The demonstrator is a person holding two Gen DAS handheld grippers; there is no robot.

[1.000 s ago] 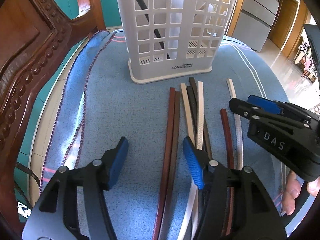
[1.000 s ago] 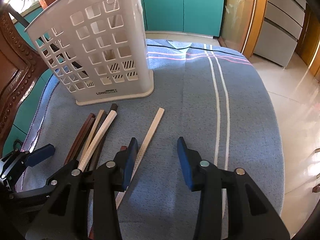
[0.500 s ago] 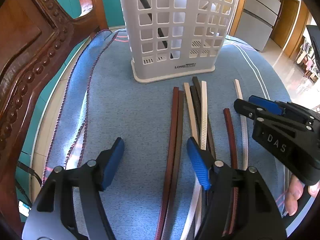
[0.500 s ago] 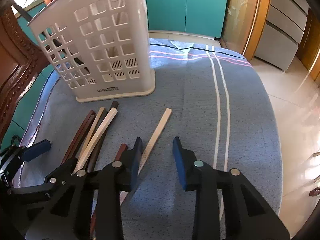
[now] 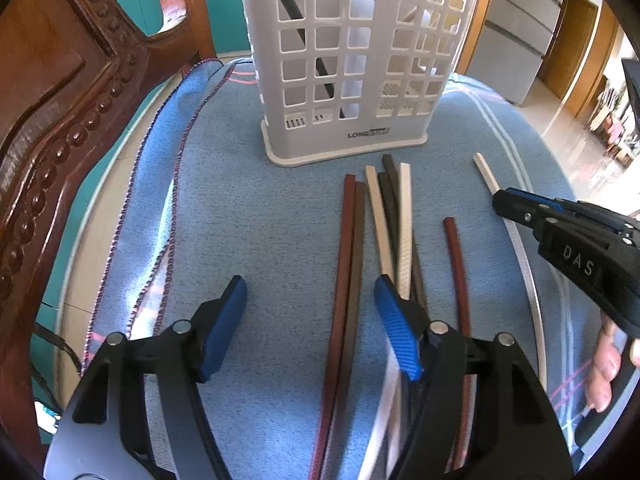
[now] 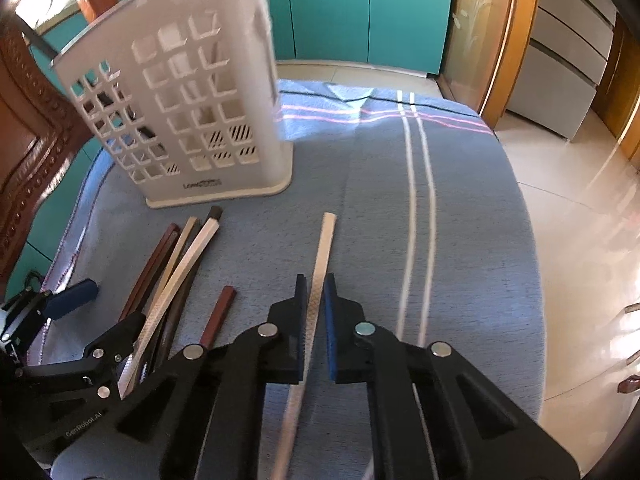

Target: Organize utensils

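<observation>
Basket [image 6: 180, 120] stands just past the sticks on the tabletop [image 6: 460, 240]; left claw [image 5: 310, 320] gapes empty. Your right claw [image 6: 316, 320] is pinched narrow around the pale chopstick [image 6: 326, 240], so lift it level, then tip it in end-first

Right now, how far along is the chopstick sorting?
Barely started: one dark stick already stands in the white holder. The right gripper has its fingers around the lone white chopstick. The left gripper is open, and the pile of chopsticks remains on the cloth.
</observation>
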